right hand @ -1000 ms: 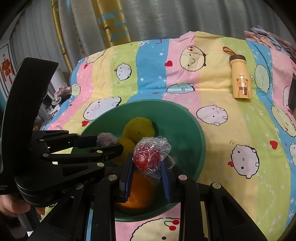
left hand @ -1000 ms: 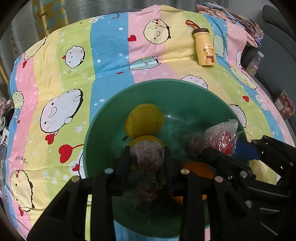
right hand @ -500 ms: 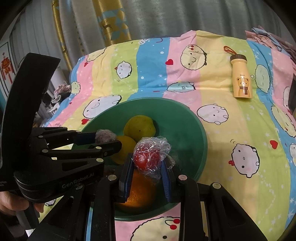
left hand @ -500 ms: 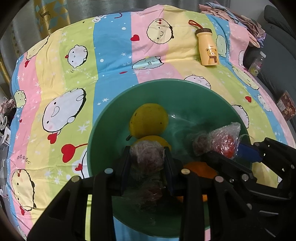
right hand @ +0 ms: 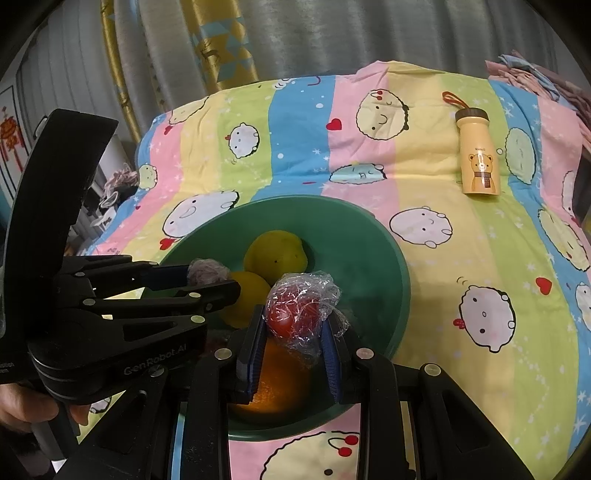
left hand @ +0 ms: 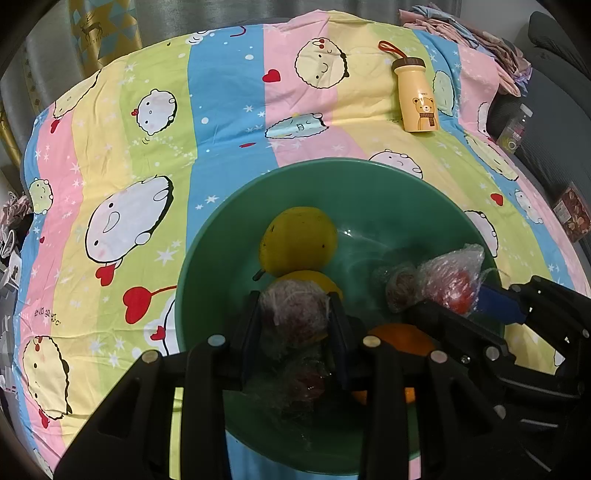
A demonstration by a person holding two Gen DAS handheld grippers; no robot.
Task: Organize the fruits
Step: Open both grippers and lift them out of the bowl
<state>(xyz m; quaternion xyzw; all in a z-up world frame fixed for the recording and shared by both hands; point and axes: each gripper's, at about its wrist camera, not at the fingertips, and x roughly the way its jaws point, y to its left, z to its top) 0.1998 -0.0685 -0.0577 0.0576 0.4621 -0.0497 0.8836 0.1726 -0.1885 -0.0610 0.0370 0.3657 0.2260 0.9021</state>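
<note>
A green bowl (left hand: 388,184) (right hand: 384,251) sits on the striped cartoon sheet. In it lie two yellow fruits (left hand: 299,242) (right hand: 276,254) and an orange (left hand: 400,338) (right hand: 284,376). My left gripper (left hand: 294,314) is shut on a dark reddish fruit wrapped in clear film (left hand: 293,312) and holds it over the bowl; it also shows in the right wrist view (right hand: 207,271). My right gripper (right hand: 295,325) is shut on a red fruit wrapped in clear film (right hand: 295,314) (left hand: 452,282), held over the bowl's right side.
A yellow bear-print bottle (left hand: 417,98) (right hand: 476,158) lies on the sheet beyond the bowl. Folded cloths (left hand: 476,33) lie at the far right corner. A dark sofa (left hand: 554,110) with a small jar stands to the right. Curtains hang behind.
Both grippers have drawn back and up a little with their wrapped fruits still held. The bowl's contents have not moved.
</note>
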